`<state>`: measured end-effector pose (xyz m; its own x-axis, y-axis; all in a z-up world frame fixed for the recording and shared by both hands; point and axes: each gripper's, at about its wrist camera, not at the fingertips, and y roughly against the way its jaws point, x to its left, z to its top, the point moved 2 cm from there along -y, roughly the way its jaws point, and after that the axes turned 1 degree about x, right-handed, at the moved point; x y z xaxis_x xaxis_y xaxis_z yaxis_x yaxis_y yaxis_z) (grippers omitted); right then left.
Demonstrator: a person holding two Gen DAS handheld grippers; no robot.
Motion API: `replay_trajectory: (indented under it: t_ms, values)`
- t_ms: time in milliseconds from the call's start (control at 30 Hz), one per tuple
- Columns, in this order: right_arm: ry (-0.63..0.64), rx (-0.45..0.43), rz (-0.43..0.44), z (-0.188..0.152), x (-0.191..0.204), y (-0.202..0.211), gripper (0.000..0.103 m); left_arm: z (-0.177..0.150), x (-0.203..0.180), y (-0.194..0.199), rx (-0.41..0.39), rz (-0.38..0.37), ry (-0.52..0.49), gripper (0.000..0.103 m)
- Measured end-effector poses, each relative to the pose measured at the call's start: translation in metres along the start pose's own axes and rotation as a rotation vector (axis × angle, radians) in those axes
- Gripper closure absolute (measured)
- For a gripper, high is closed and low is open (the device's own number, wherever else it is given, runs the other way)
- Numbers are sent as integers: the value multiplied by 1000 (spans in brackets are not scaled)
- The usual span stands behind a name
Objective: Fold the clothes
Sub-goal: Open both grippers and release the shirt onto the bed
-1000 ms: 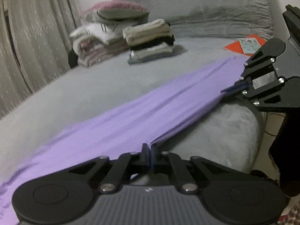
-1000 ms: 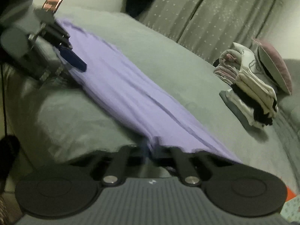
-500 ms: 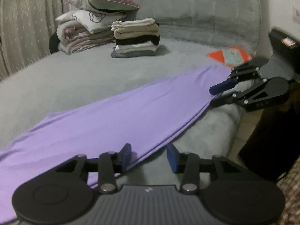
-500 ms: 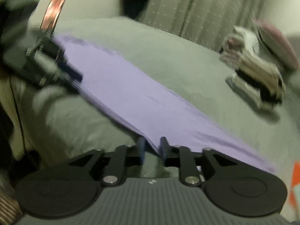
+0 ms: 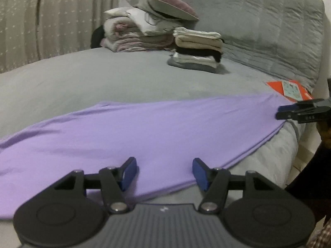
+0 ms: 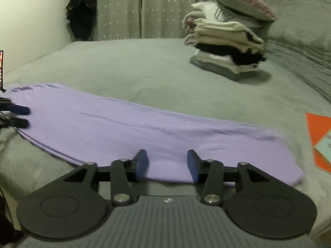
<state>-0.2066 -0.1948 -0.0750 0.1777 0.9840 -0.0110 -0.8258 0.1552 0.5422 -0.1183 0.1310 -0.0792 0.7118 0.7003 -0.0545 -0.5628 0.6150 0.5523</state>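
Purple garment [image 5: 157, 132] lies flat, folded lengthwise, along near edge of grey bed [image 5: 124, 78]. Left gripper [image 5: 164, 171] and right gripper [image 6: 167, 163] sit at opposite ends, fingers apart, holding nothing; contact w/ fabric unclear. Folded stack [image 6: 225, 47] behind.

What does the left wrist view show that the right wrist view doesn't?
Left only: the whole upright grey headboard.
Right only: a dark garment hanging on the wall beside the curtain.
Both: the purple cloth flat along the bed's near edge, the folded stack, the orange card, and both grippers open, left and right.
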Motion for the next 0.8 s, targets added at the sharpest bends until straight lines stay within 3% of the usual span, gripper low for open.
replay_trajectory:
  t_ms: [100,267,467,633,800]
  values:
    - [-75,-17,-51,-11,-27,18,52,-4,9,13,7,27,21,41]
    - [-306,-38,-198,-21,-72,42,48,10,14,16,11,51,86,40]
    - [-575,-94,-185,-24,-103,53,48,25,5,5,-24,16,132,40]
    - [-567,-101,-209,-22,-100,56,48,27,5,-2,-35,60,141,36]
    - [-464,-116,-260,-10,-85,48,48,28,22,-4,-53,203,157,36]
